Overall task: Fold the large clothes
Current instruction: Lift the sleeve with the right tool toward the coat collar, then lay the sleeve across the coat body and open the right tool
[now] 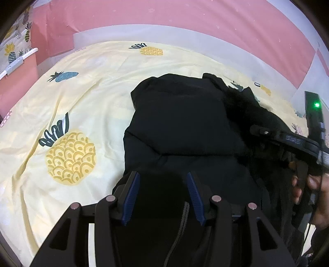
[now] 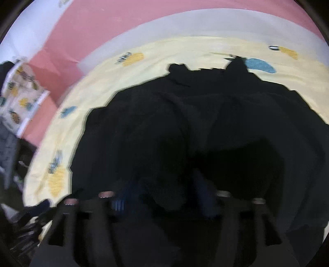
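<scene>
A large black garment lies partly folded on the yellow pineapple-print bedsheet. My left gripper is open, its blue pads apart over the garment's near edge, and a drawstring cord runs between them. The right gripper shows at the right of the left wrist view, held by a hand, at the garment's right side. In the blurred right wrist view the garment fills the middle and the right gripper sits low over it, with dark cloth between its blue pads.
A pink wall and a pale bed border run along the back. A pink box with a white rim and a pineapple-print cloth stands at the left. Dark clutter lies off the bed's left edge.
</scene>
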`<state>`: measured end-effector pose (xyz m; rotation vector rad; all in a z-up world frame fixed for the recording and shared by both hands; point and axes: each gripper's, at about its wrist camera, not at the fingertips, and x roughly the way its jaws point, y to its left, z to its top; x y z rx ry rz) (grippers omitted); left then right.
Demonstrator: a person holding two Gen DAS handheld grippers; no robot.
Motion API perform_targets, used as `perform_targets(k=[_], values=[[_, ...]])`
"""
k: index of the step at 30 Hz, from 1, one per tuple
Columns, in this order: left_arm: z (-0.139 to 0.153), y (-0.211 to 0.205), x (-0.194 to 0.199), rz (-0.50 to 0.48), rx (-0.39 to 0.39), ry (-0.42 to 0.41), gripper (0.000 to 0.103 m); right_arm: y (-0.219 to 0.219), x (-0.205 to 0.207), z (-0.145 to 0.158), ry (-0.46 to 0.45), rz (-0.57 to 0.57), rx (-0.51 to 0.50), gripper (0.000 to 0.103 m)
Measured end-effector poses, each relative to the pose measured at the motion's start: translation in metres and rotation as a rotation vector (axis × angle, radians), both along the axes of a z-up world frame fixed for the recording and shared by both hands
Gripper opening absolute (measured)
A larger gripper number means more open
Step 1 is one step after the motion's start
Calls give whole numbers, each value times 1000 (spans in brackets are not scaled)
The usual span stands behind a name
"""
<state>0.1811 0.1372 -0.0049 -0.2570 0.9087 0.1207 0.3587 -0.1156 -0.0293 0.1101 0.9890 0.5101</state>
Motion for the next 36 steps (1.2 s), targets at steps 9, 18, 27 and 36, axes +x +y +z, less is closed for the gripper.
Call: perform_targets(k=[9,18,27,36], values=[[35,-31,32,-89,-82,-75,68,-87,-29,50,-135,-79,87,67],[39,-118,113,-288,-56,-176,58,-209,-12,5,-54,-381,16,22],[-38,-113,152,-270,98,-53,32,-176,2,-50,27,-236,-85,21],[4,-85,157,-149,52,-103,29,-224,24,-1,-110,-344,-125,21]])
